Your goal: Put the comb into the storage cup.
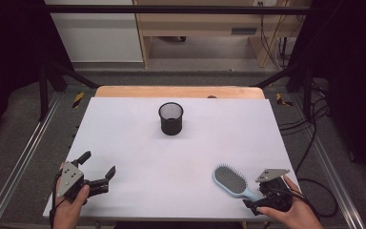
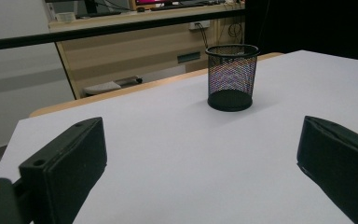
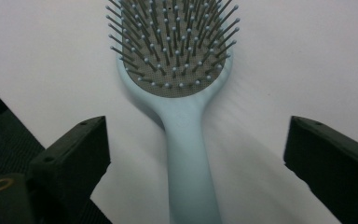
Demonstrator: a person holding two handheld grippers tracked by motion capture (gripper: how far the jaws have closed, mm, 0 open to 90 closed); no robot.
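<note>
1. One light-blue hairbrush (image 3: 182,93) lies bristles up at the table's near right; my right gripper view shows its handle running between the wide-open jaws of my right gripper (image 3: 196,154), untouched.
2. My left gripper (image 2: 200,163) gapes wide, holding nothing.
3. One mesh cup (image 1: 171,118) stands mid-table (image 1: 124,138).

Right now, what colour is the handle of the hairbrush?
Light blue; the plastic hairbrush handle shows best in the right gripper view.

Bright even light, soft shadows
</note>
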